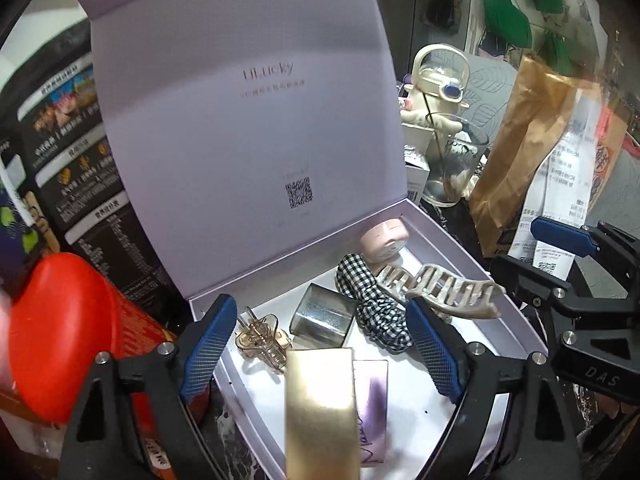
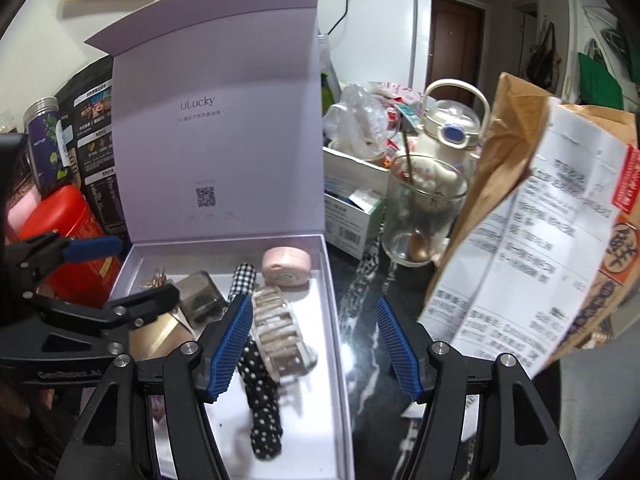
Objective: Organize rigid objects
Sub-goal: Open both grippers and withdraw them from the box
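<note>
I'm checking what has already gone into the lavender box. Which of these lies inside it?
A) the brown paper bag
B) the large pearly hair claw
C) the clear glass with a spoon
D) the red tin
B: the large pearly hair claw lies inside the lavender box, resting over the checked scrunchie; the glass, tin and bag stand outside its walls.

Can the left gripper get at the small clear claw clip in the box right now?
Probably yes: the left gripper is open above the box, and the small clear claw clip lies uncovered near its left finger, though the gold case crowds it.
</note>
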Demonstrator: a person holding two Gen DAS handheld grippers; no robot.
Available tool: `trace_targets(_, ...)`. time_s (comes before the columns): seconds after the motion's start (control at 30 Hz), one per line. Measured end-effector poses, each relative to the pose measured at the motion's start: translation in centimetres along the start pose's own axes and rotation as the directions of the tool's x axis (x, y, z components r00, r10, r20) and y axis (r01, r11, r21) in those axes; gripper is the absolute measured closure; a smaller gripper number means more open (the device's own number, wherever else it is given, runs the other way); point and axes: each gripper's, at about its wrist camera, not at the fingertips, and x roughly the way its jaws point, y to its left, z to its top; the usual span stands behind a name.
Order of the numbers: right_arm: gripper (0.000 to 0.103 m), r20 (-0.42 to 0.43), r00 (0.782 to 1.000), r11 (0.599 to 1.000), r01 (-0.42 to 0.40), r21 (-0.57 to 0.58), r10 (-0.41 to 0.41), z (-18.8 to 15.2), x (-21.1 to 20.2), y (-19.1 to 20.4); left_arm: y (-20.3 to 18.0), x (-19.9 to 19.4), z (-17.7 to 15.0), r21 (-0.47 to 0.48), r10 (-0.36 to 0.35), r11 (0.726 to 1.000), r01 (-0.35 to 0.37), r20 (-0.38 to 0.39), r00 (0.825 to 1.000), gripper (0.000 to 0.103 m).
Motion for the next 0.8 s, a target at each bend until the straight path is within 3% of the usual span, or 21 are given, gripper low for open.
trace_targets(0.27, 0.031, 0.023, 1.0, 1.0, 0.019, -0.019, -0.018, -0.2, -2.9, 0.1, -0.9, -2.6, 0.3, 0.009, 0.01, 1.0, -0.01, 0.026, 1.0, 0.015)
trace_targets(0.33, 0.024, 0.037, 0.999, 0.999, 0.024, -0.026, -0.023, -0.2, -3.9, 0.2, -1.1, -3.6, 0.2, 0.008, 0.014, 1.0, -0.014, 0.044, 0.999, 0.01)
trace_targets(0.8, 0.007, 0.18, 0.981, 0.997, 0.079, -0.001, -0.077, -0.8, -12.3, 0.5, -2.1, -11.6, -0.8, 0.018, 0.006, 1.0, -0.009, 0.17, 0.985, 0.009)
